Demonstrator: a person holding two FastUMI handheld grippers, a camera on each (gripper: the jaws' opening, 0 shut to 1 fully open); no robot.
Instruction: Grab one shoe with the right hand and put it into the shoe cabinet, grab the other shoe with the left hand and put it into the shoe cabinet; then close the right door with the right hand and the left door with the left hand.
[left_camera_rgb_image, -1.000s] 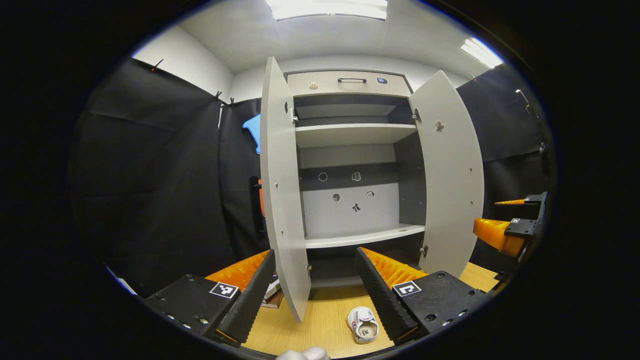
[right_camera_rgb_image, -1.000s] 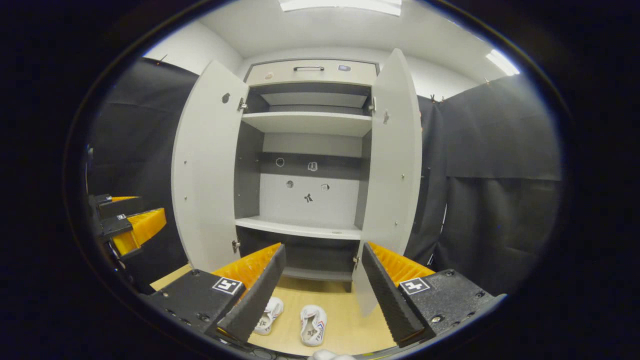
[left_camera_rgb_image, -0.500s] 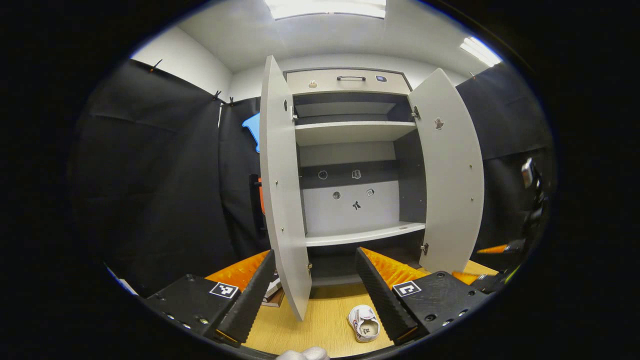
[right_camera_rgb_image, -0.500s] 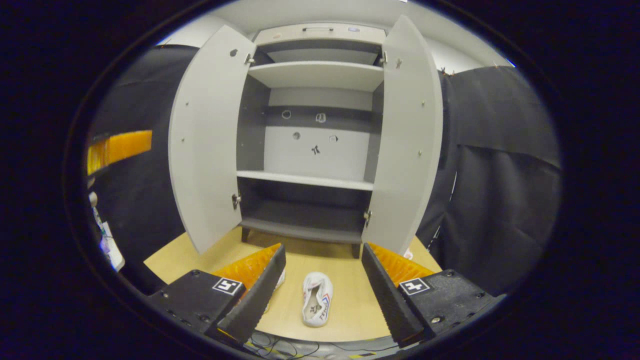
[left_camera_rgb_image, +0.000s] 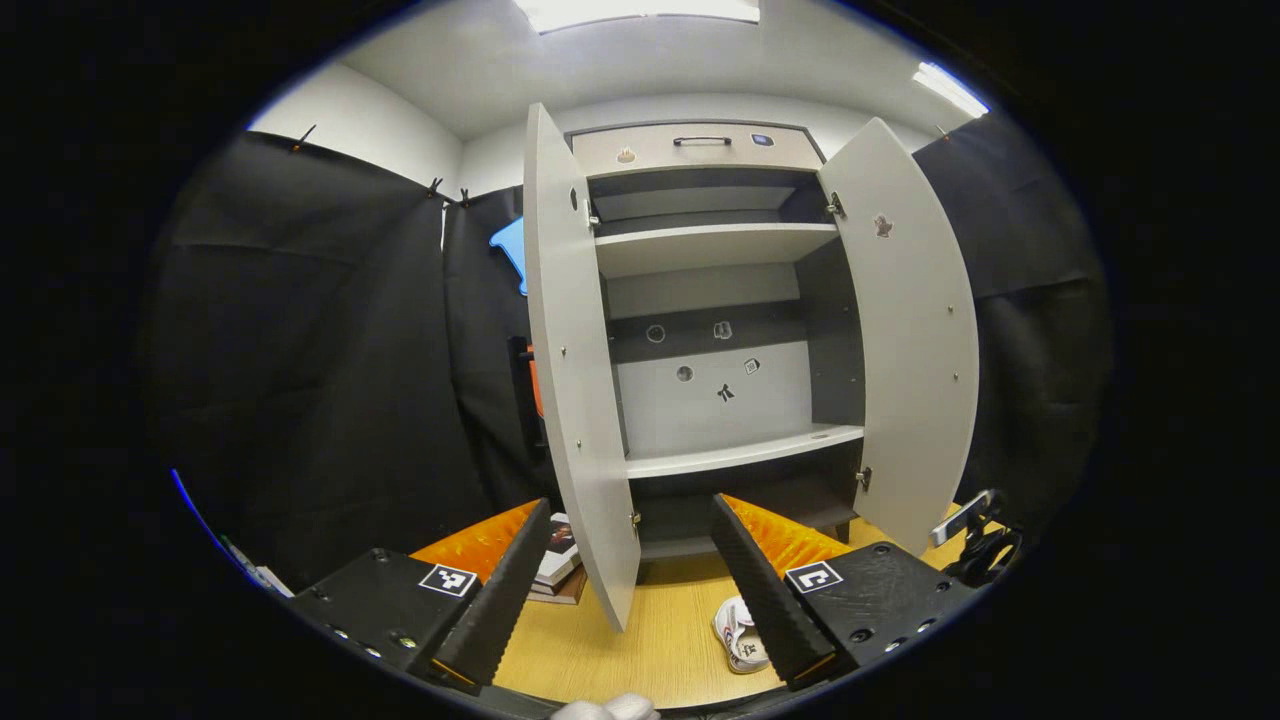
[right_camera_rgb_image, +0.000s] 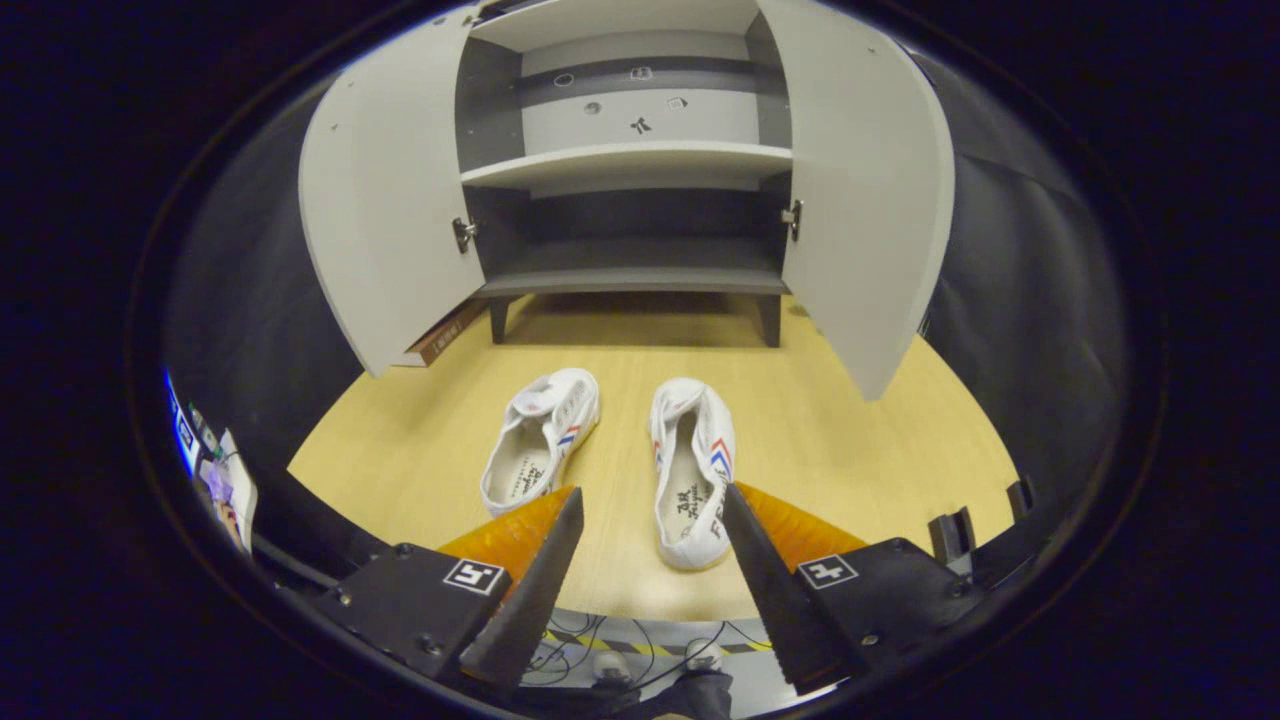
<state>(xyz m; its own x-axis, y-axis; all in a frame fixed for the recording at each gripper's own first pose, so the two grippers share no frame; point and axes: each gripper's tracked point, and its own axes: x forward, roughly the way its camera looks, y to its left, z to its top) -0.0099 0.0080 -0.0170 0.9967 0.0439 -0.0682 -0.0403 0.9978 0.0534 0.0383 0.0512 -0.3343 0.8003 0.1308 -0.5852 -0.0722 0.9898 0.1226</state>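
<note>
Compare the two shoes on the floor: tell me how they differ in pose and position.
In the right gripper view, the left shoe lies angled, its toe swung toward the right shoe, which points nearly straight at the cabinet. The right shoe's heel lies between the open right gripper's fingers; the left shoe lies off to one side. Both are white with red and blue stripes, upright on the wooden floor.

I see right shoe white, red-and-blue side stripes | left shoe white, same stripes | shoe cabinet pale grey doors, dark grey inside | surface light wood grain
</note>
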